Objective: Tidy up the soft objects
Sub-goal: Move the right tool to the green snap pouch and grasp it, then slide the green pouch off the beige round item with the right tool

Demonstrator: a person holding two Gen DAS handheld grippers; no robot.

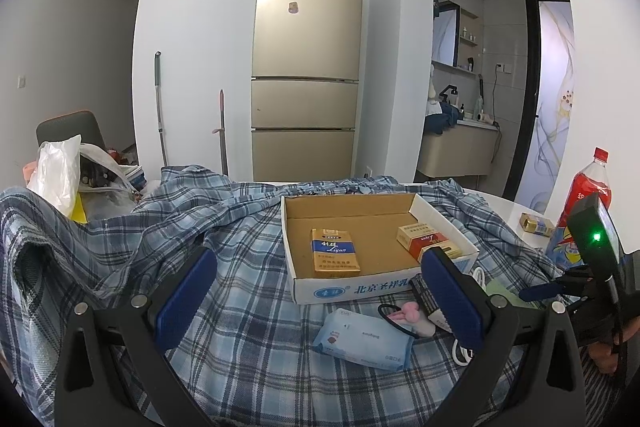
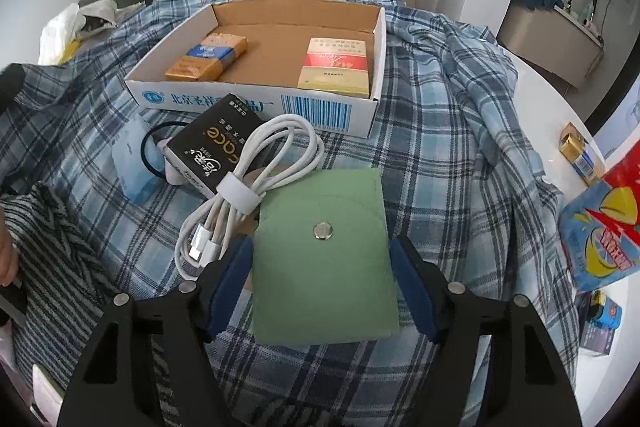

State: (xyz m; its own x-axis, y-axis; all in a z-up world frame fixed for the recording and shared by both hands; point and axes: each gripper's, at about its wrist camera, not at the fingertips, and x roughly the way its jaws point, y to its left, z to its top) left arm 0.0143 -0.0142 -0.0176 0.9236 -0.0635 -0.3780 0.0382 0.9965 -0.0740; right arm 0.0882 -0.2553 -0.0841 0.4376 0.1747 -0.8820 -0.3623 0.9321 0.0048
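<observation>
Lying between the right claw's (image 2: 322,259) blue pads, green pouch (image 2: 320,259) (snap-buttoned), pads touching its edges, gripping it.

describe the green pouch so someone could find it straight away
On the plaid cloth, in front of the open cardboard box, lies a flat green pouch beside the white cable. It alone is plain green with one metal snap.

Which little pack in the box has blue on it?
The yellow-and-blue pack on the left side of the cardboard box. The other pack, on the right, is red and cream.
</observation>
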